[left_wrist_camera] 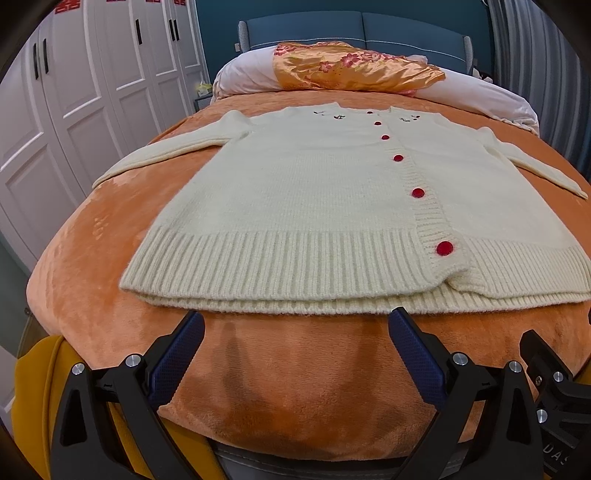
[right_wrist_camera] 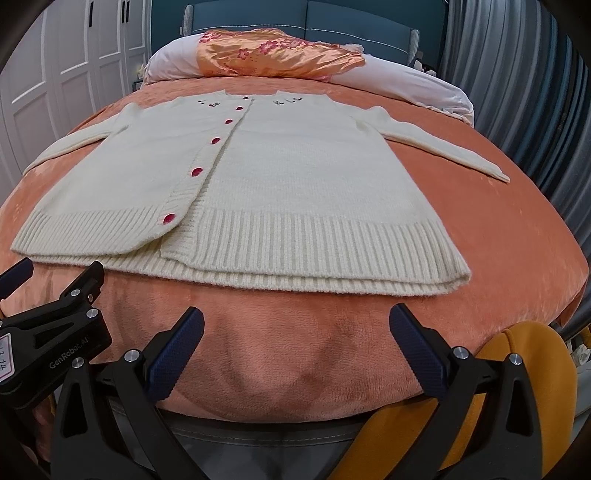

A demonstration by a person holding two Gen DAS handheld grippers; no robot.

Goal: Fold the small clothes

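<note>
A cream knit cardigan with red buttons lies flat and face up on the orange blanket, both sleeves spread out to the sides. It also shows in the right wrist view. My left gripper is open and empty, just short of the ribbed hem. My right gripper is open and empty, also just short of the hem, toward the cardigan's right half. The left gripper's body shows at the left edge of the right wrist view.
Pillows with an orange floral satin cover lie at the head of the bed against a blue headboard. White wardrobe doors stand to the left. A yellow cushion sits near the bed's front edge.
</note>
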